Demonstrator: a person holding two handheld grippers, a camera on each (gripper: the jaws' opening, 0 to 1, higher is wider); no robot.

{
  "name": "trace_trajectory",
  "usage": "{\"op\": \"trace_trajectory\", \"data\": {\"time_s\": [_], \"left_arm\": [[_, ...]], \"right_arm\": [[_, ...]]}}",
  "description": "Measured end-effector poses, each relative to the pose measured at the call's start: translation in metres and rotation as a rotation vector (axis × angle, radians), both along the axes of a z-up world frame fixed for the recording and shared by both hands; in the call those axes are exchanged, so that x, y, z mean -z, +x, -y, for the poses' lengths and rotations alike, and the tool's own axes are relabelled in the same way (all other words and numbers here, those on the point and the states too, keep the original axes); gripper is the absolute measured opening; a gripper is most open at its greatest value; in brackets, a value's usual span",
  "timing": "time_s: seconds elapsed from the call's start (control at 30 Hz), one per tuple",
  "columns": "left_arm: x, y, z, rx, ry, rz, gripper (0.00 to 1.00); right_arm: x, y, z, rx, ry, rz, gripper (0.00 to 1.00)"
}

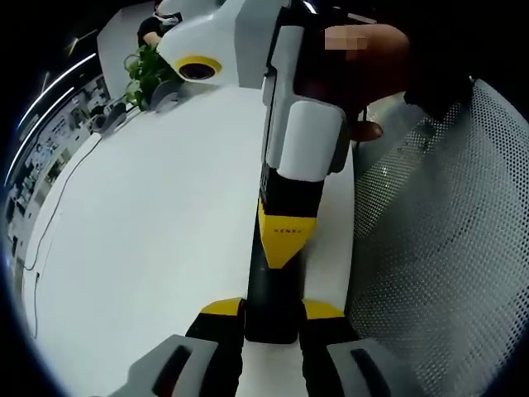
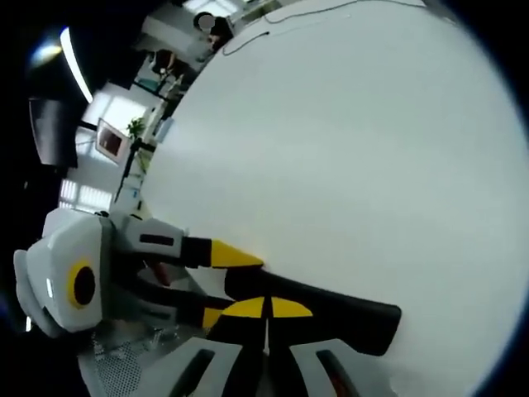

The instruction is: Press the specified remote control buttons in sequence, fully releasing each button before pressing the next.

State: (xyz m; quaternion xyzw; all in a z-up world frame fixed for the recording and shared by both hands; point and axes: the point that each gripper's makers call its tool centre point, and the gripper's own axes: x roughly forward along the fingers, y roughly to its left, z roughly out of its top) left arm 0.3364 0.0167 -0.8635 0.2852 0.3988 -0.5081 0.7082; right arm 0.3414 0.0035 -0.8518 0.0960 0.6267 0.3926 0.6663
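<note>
The white table (image 1: 149, 248) is taking up most of both views, running from the lower left to the upper middle of the left gripper view, with a perforated chair back (image 1: 446, 248) filling that view's right side. The black remote (image 1: 273, 298) is lying near the table edge at bottom centre, and the left claw (image 1: 271, 318) is clamping its near end between yellow-tipped jaws, narrowly set and touching it on both sides. The right claw (image 1: 281, 248) is coming down from the upper middle of that frame, its yellow tip resting on or just over the remote's top face; the buttons themselves are hidden. In the right gripper view the remote (image 2: 331, 314) is stretching across the lower centre toward the right, and the right claw (image 2: 266, 308) is looking closed, tips together against it, with the left claw (image 2: 223, 273) entering from the lower left. This is probably a press in hand; next the tip should be lifting fully clear before moving along to the following button.
</note>
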Motion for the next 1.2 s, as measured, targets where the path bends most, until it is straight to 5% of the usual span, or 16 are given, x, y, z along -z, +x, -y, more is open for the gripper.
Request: {"op": "trace_trajectory", "data": {"time_s": [0.63,1.2], "left_arm": [[-0.0002,-0.0003,-0.0005,0.007,0.001,0.0,0.25],[-0.0008,0.0006,0.0002,-0.065,0.004,-0.012,0.25]], "right_arm": [[0.0006,0.0016,-0.0023,0.029,-0.009,0.013,0.0],[0.0005,0.0014,-0.0016,0.032,-0.017,0.013,0.0]]}}
